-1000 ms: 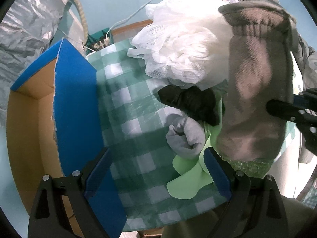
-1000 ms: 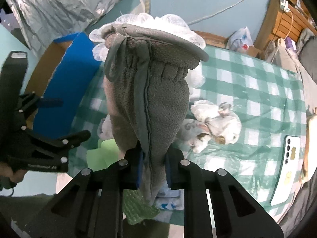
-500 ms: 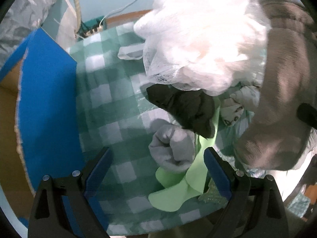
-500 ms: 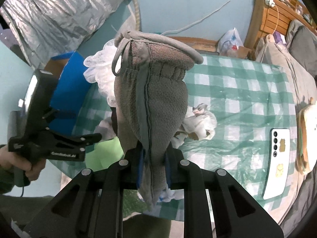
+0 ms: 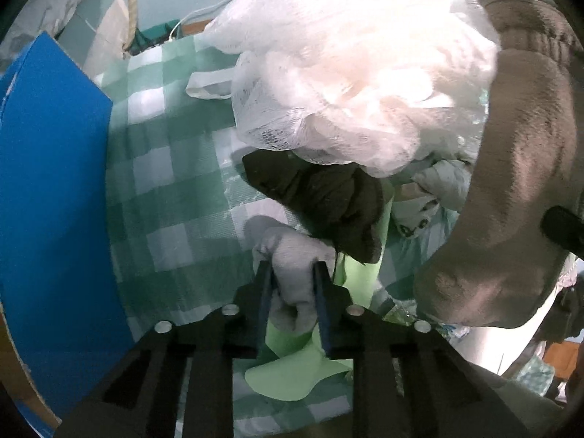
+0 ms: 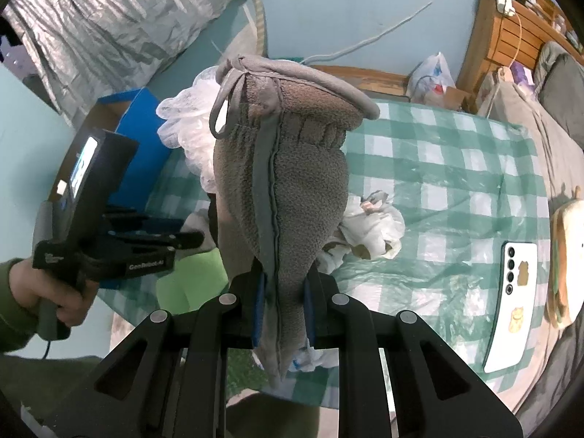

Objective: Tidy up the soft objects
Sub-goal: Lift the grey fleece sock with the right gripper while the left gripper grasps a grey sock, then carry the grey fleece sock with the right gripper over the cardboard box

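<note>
Left wrist view: left gripper point(image 5: 292, 284), lower centre, jaws closing on a rolled pale grey sock point(image 5: 294, 266) that sits between the pads on the green checked cloth point(image 5: 171, 197); pads touch its sides. Just right of it and touching, a dark brown soft item point(image 5: 321, 193) and a light green sheet point(image 5: 292, 372) underneath; a white mesh pouf point(image 5: 350, 73) fills the upper centre; a blue-sided cardboard box point(image 5: 54, 182) stands along the left edge. Advice: finish the squeeze on the sock alone, lift straight up so the green sheet and brown item stay behind, then carry it left toward the box, the likely destination. Right wrist view: right gripper point(image 6: 281, 303), lower centre, clenched on a grey fleece mitten point(image 6: 281, 182) that stands up from the pads, cuff at top centre. White crumpled cloth point(image 6: 368, 230) lies right of centre, a phone point(image 6: 511, 284) at the far right. Advice: hold the mitten steady and clear of the left hand's lift path
</note>
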`<action>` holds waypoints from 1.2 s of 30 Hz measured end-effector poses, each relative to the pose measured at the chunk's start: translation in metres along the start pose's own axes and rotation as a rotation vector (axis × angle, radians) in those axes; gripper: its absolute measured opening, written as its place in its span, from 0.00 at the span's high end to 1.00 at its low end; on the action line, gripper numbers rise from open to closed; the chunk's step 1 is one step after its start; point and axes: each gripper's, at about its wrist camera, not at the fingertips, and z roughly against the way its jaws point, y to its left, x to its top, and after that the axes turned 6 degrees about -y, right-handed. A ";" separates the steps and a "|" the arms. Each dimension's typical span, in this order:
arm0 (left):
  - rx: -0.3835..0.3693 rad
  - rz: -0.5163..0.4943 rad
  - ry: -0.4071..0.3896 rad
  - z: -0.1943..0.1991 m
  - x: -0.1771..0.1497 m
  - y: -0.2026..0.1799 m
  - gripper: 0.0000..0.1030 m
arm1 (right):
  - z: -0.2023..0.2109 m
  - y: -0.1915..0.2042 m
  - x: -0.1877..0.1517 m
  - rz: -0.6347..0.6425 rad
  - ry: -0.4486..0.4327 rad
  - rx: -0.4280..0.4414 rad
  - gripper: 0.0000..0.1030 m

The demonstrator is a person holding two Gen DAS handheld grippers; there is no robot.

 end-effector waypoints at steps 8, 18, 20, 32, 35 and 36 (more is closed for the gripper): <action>0.037 -0.005 -0.071 0.027 -0.007 0.013 0.82 | 0.004 0.013 -0.002 0.038 -0.017 0.002 0.84; 0.070 0.001 -0.152 0.073 -0.017 -0.008 0.82 | 0.012 0.037 0.000 0.084 -0.051 0.009 0.84; 0.074 -0.003 -0.173 0.085 -0.021 -0.010 0.82 | 0.014 0.041 0.001 0.087 -0.056 0.011 0.84; 0.062 0.043 -0.259 0.137 -0.028 0.000 0.82 | 0.023 0.061 0.009 0.114 -0.091 0.020 0.84; 0.060 0.050 -0.268 0.143 -0.028 0.002 0.82 | 0.025 0.066 0.010 0.122 -0.099 0.025 0.85; 0.059 0.052 -0.271 0.145 -0.028 0.003 0.82 | 0.026 0.067 0.011 0.123 -0.103 0.027 0.86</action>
